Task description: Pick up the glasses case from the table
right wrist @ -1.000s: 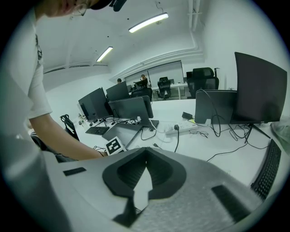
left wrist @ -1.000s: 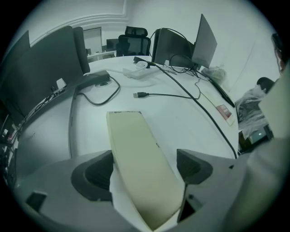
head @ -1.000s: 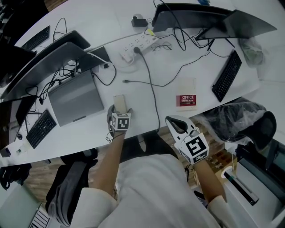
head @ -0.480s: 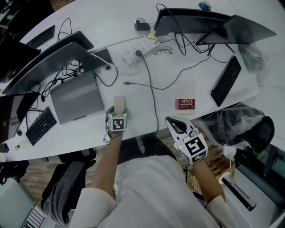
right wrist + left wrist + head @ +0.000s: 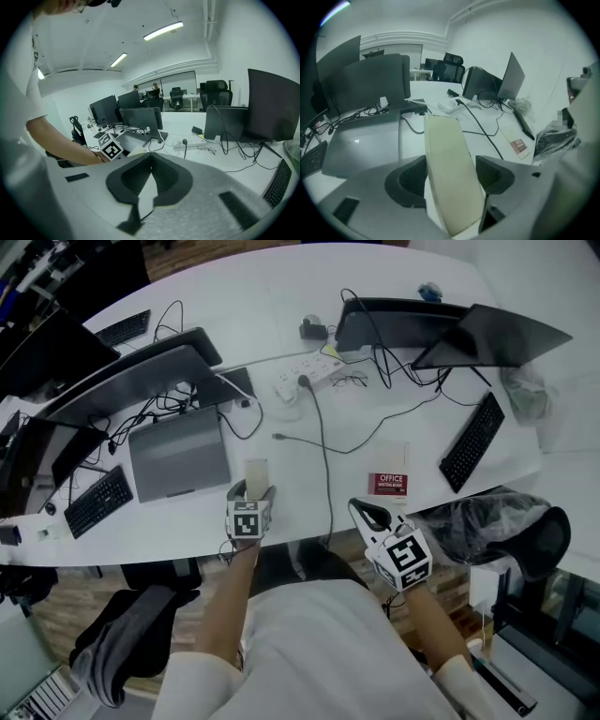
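Observation:
The glasses case [image 5: 256,472], a long cream-coloured one, sits between the jaws of my left gripper [image 5: 252,491] above the near edge of the white table [image 5: 272,306]. In the left gripper view the case [image 5: 445,150] stands on edge with both dark pads of the left gripper [image 5: 451,178] pressed on its flat sides. These jaws have just been closing onto the case. My right gripper [image 5: 367,512] hangs off the table's front edge, to the right of the case. Its pads meet in the right gripper view [image 5: 150,176] and hold nothing.
A closed grey laptop [image 5: 178,451] lies left of the case. A black cable [image 5: 324,465] runs from the power strip [image 5: 309,379] past the case's right side. A red booklet [image 5: 388,484], keyboards [image 5: 473,442], monitors and eyeglasses [image 5: 347,381] lie farther off.
My left gripper has closed on the glasses case and risen with it off the table. The right gripper has lifted slightly and stays shut.

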